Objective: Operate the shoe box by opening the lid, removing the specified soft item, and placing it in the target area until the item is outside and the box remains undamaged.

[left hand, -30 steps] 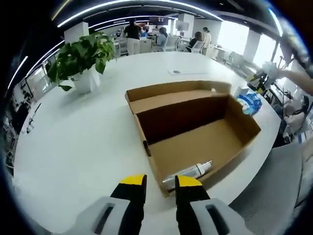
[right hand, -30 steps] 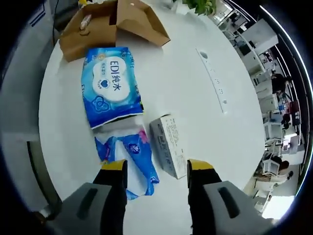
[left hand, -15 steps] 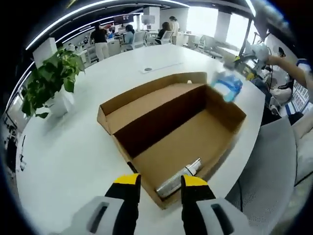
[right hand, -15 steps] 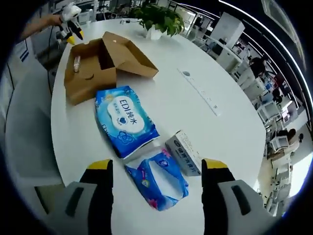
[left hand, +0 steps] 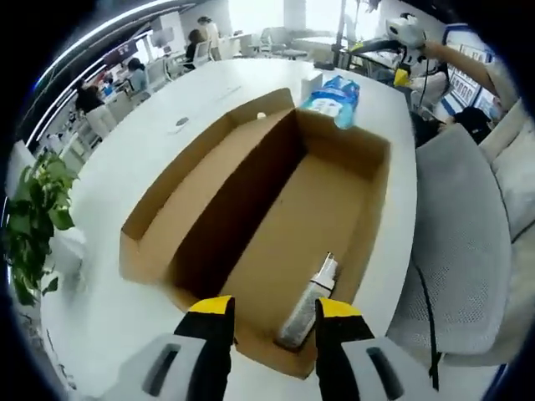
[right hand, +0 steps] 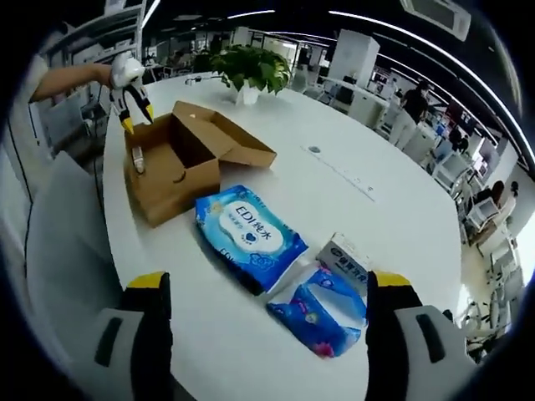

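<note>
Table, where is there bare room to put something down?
Bare table lies past the box, toward the plant, and in front of the wipes. It is crowded where wipes, blue pouch and carton sit together.

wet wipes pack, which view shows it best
The right gripper view. There the blue wet wipes pack lies flat on the white table near the middle of the picture, its printed top fully in sight. The left gripper view catches it small and far off, beyond the far end of the open shoe box.
</note>
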`<state>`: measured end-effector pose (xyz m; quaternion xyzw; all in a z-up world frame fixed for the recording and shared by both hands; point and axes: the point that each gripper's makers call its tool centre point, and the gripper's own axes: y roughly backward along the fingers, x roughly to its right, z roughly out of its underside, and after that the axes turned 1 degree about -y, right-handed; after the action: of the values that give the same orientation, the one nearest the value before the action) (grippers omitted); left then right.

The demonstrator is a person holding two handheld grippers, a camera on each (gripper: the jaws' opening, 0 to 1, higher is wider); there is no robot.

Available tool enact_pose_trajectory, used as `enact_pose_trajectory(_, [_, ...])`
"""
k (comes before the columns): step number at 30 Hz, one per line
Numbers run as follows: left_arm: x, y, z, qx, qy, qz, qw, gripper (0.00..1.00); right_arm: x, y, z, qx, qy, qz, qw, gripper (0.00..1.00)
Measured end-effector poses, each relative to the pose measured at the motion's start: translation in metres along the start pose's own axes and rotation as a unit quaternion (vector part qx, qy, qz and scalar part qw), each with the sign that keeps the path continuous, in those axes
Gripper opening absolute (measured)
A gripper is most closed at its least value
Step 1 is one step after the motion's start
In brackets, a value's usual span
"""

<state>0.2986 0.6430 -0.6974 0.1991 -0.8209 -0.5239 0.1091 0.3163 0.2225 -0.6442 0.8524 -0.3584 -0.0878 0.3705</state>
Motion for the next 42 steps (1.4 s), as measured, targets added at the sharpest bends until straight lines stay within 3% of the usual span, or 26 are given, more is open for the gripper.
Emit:
enact_pose_trajectory(6, [0.002, -0.013, 0.005, -0.031, -0.042, 0.028, 0.9983, 0.39, -0.014, 0.013, 0.0, 0.024, -0.032, 0.001, 0.9992, 0.96])
enact_pose_trajectory(13, [0.008, -0.027, 0.012, -0.065, -0.085, 0.079, 0.9911, 0.38, -0.023, 0.021, 0.004, 0.038, -0.063, -0.002, 0.9973, 0.96])
enact_pose_trajectory(16, [0.011, -0.033, 0.015, -0.086, -0.125, 0.102, 0.9832, 0.38, -0.026, 0.024, 0.006, 0.045, -0.072, -0.001, 0.9964, 0.96])
enact_pose_trajectory(23, [0.014, -0.041, 0.016, -0.112, -0.163, 0.134, 0.9712, 0.4, -0.031, 0.031, 0.012, 0.049, -0.087, 0.005, 0.995, 0.96])
enact_pose_trajectory(28, [0.02, -0.047, 0.025, -0.137, -0.201, 0.165, 0.9557, 0.43, -0.032, 0.033, 0.018, 0.047, -0.096, 0.011, 0.9942, 0.96])
enact_pose_trajectory(38, [0.028, -0.062, 0.027, -0.139, -0.206, 0.19, 0.9496, 0.42, -0.037, 0.03, 0.015, 0.057, -0.112, 0.009, 0.992, 0.96])
enact_pose_trajectory(42, [0.029, -0.067, 0.029, -0.138, -0.202, 0.19, 0.9508, 0.41, -0.038, 0.028, 0.015, 0.054, -0.109, 0.008, 0.9925, 0.96])
